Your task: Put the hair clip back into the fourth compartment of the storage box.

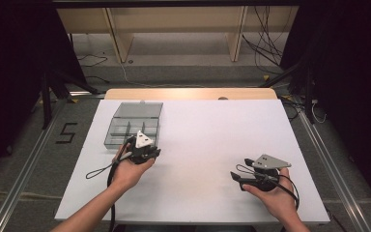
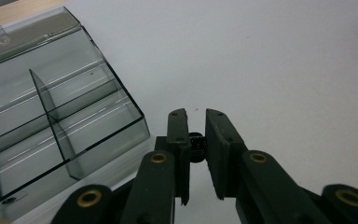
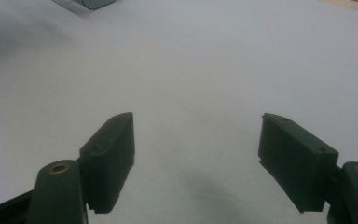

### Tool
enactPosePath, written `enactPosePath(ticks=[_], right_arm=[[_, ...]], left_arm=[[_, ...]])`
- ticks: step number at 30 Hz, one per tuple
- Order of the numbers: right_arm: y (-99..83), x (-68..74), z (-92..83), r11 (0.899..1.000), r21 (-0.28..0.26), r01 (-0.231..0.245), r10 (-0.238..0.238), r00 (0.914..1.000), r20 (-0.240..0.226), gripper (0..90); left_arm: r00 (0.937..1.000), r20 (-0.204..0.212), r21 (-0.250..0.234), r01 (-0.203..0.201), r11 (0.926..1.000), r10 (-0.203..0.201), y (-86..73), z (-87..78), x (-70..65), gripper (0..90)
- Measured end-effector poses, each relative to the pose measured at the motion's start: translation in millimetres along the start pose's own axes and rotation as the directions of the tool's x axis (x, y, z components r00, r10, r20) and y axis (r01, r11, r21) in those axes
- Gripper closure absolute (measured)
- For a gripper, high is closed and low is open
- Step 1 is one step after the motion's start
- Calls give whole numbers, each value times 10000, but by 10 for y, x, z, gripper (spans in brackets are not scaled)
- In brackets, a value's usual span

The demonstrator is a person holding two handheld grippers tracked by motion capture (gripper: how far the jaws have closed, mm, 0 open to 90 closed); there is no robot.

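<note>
A clear grey compartment box [image 1: 125, 126] with its lid folded back stands at the table's far left; its divided cells [image 2: 51, 116] look empty. My left gripper [image 1: 155, 152] sits just in front of the box's near right corner. In the left gripper view its jaws [image 2: 196, 114] stand nearly together, pressed on a small black ribbed piece [image 2: 196, 141] deep between the pads. My right gripper [image 1: 239, 169] rests low at the near right, pointing left. Its jaws [image 3: 196, 121] stand wide apart with nothing but white table between them.
The white tabletop [image 1: 207, 130] spreads between the two hands. A corner of the box [image 3: 95, 3] shows at the top of the right gripper view. A cable [image 1: 99, 170] trails from the left gripper. Wooden shelving and loose cables lie beyond the far edge.
</note>
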State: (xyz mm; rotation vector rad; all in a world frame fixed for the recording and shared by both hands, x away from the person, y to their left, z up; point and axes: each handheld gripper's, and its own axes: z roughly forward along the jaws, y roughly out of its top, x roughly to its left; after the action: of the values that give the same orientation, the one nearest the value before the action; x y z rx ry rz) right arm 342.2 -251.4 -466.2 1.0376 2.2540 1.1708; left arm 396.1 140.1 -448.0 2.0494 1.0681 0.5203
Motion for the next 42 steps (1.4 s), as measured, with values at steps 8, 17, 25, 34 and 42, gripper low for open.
enactPosePath(ticks=[8, 17, 25, 34, 42], right_arm=[[-1, 0, 2, 10000, 18, 12, -12, 10000, -2, 277], [-3, 1, 7, 10000, 11, -14, 14, 10000, -18, 277], [-2, 3, 9, 10000, 28, -7, 7, 10000, -20, 277], [-2, 2, 6, 10000, 27, -10, 10, 10000, -6, 277], [-2, 2, 7, 10000, 29, -7, 7, 10000, -2, 277]], left_arm=[[10000, -70, -34, 35, 10000, -36, 2, -19, 35, 795], [9998, -185, -53, 100, 9999, -101, -4, -49, 104, 796], [9990, -397, -98, 205, 9997, -209, -3, -87, 207, 795], [9978, -567, -91, 336, 9994, -340, -10, -101, 291, 796], [9955, -832, -16, 464, 9989, -464, -25, -103, 402, 795]])
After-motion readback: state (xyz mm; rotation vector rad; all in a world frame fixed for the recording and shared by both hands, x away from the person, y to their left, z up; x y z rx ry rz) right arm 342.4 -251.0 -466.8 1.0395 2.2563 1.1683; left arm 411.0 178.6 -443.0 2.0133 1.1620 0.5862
